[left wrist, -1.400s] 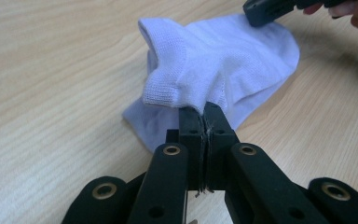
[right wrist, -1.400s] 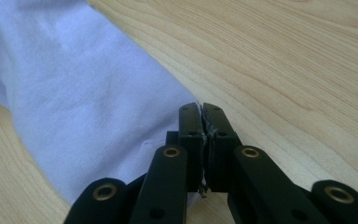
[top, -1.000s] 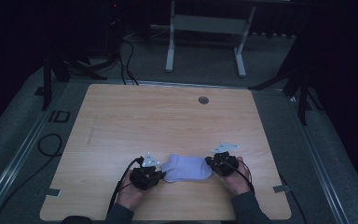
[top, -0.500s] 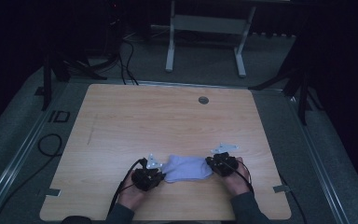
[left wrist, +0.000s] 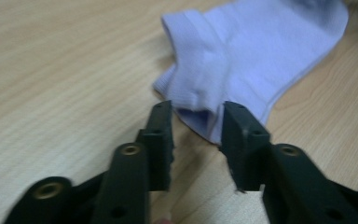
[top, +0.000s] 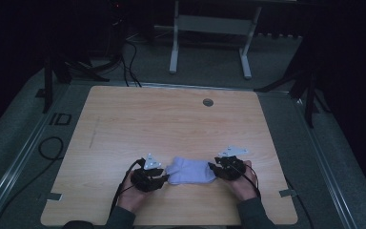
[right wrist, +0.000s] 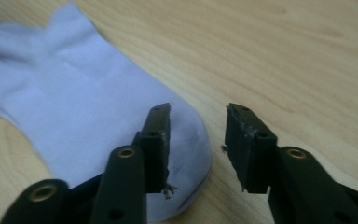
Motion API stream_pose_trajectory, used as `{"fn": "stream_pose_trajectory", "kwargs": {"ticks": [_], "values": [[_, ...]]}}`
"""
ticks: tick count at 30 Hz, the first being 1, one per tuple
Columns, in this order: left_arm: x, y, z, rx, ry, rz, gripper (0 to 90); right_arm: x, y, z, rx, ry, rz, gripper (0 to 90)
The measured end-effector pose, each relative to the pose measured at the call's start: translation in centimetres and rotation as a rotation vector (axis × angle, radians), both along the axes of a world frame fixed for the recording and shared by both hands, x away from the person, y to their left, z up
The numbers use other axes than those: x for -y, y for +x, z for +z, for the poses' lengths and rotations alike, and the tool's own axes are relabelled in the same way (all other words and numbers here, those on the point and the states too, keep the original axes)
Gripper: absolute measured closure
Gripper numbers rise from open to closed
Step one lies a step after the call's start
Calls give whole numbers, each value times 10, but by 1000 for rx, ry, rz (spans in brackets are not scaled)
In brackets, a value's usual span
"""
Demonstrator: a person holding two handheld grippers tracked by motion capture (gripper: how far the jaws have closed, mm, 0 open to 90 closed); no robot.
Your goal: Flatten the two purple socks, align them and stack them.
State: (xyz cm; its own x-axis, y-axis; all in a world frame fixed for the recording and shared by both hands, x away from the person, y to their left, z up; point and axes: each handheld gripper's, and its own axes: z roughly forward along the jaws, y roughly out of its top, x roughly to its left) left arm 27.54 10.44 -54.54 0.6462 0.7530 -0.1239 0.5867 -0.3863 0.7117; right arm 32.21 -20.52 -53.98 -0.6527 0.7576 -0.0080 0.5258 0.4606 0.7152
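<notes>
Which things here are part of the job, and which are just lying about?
In use: the pale sock, the left gripper with jaws open at its cuff end, the right gripper open at its toe.

Lying about: the table's round grommet, floor cables, metal stand.

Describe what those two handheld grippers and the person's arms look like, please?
Each gripper, left gripper and right gripper, is black, with two flat black jaws bearing brass-coloured rivets, a grey three-cornered plate on top and a thin dark cable trailing back. The person wears dark long sleeves.
</notes>
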Motion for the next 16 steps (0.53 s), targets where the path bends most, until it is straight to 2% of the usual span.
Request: {"fn": "stream_pose_trajectory", "kwargs": {"ticks": [3,4,5,6,7,11,12,15,16], "values": [[-4,1,1,4,-9,17,565,2,-2,4,13,19,-4,561],[-8,2,2,13,-14,38,549,5,-3,8,23,42,-14,551],[-8,2,2,13,-14,38,547,5,-3,8,23,42,-14,551],[-12,3,3,17,-16,57,545,9,-4,11,21,73,-21,541],[-12,3,3,17,-16,57,543,9,-4,11,21,73,-21,541],[-20,6,4,35,-2,97,534,18,-3,12,25,84,-46,532],[-24,8,4,43,12,117,533,23,-3,11,21,91,-64,527],[-27,9,4,49,23,130,525,25,-3,11,18,93,-70,525],[-31,12,4,57,44,159,525,29,-3,10,18,94,-82,519]]}}
